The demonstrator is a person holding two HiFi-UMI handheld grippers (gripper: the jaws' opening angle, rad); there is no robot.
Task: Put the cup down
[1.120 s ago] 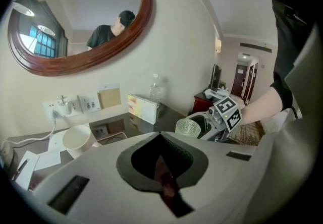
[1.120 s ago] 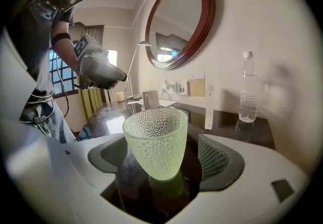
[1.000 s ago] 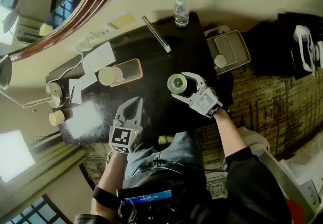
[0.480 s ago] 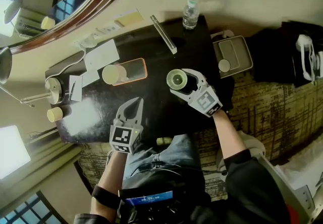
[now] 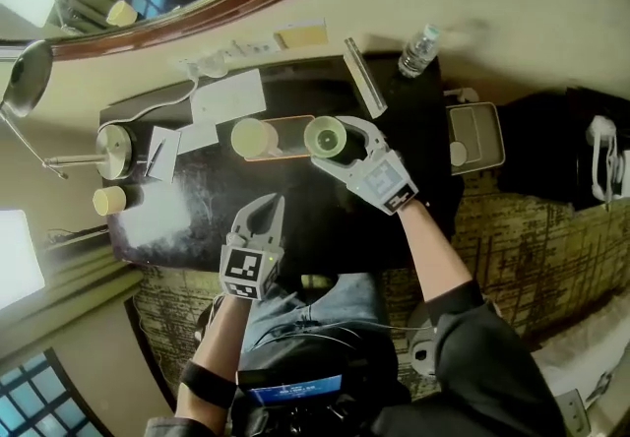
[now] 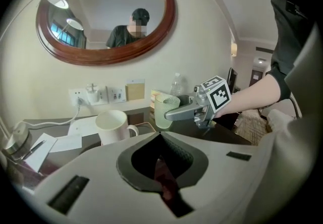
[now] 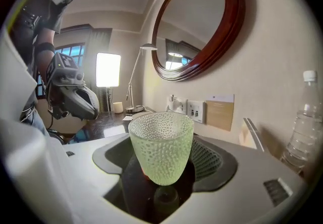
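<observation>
Over the desk (image 5: pixel 325 218), cup (image 7: pixel 161 147) tight in right gripper (image 5: pixel 333 140), seemingly aloft; left gripper (image 5: pixel 266 202) closed.

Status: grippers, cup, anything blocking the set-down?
Left gripper shut, empty. Right gripper shut on green cup, upright over the desk. White mug close beside it; mind it on set-down.
</observation>
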